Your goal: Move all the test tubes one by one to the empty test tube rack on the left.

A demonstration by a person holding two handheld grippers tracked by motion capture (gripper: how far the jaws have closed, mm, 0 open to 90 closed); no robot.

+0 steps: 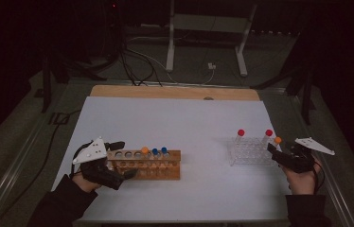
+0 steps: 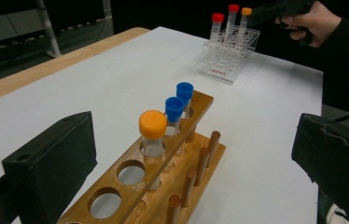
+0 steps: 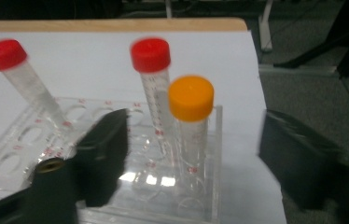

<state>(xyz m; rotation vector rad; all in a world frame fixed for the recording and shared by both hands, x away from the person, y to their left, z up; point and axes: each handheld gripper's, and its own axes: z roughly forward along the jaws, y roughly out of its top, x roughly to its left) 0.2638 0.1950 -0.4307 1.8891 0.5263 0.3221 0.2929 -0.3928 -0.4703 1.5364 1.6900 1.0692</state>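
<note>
Both black jaws of the left gripper [image 1: 118, 161] are standing spread wide, pinching nothing, and the near end of the long wooden tube rack [image 1: 146, 164] is lying between them. In the left gripper view that gripper [image 2: 196, 158] is looking along the rack [image 2: 163, 177], whose 2 nearest round holes are showing empty. Behind them, 1 clear plastic tube with an orange screw cap [image 2: 152, 133] is standing upright in the rack, followed by 2 clear tubes with blue caps [image 2: 178, 105] in the next holes. A hand in a dark sleeve [image 1: 83, 182] is gripping this tool at the left side of the white table sheet [image 1: 184, 118].

Well apart to the right, the clear acrylic tube rack [image 1: 251, 151] is sitting on the same sheet. It is holding 2 red-capped clear tubes [image 1: 241, 134], the left 1 tilting and the other nearly upright, and 1 orange-capped clear tube [image 1: 278, 140] at its right corner.

At the far right, the right gripper [image 1: 274, 152] is pointing at that corner. In the right gripper view its jaws [image 3: 191, 163] are standing apart on either side of the orange-capped tube [image 3: 191, 121], with a gap visible on each side, so the pads are not pressing it. The picture is slightly blurred.
</note>
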